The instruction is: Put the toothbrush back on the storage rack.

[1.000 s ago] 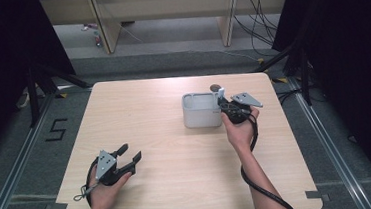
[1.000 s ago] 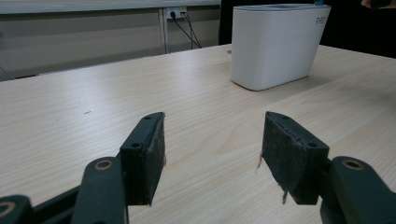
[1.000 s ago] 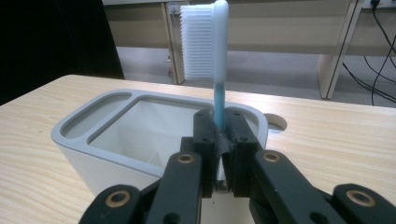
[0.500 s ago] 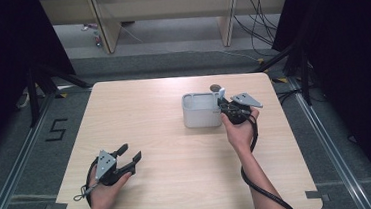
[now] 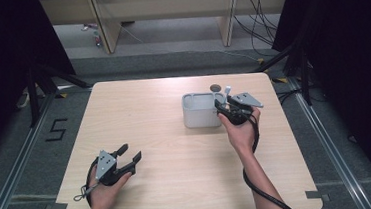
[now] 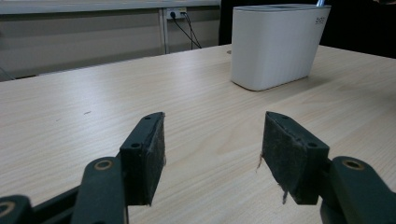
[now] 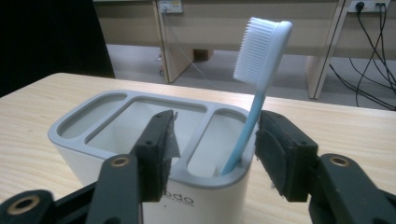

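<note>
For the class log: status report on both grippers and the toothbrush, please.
Right gripper just opened, fingers off the toothbrush. Toothbrush leaning in holder end slot. Left gripper open, idle. Nothing in the way.

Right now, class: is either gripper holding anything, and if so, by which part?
Nothing is held. The right gripper has just been opening, its jaws clear of the toothbrush standing in the holder. The left gripper is open over bare table.

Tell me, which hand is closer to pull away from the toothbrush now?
Right. The right hand-held gripper stands open around the toothbrush in the holder; the left hand-held gripper rests far off.
</note>
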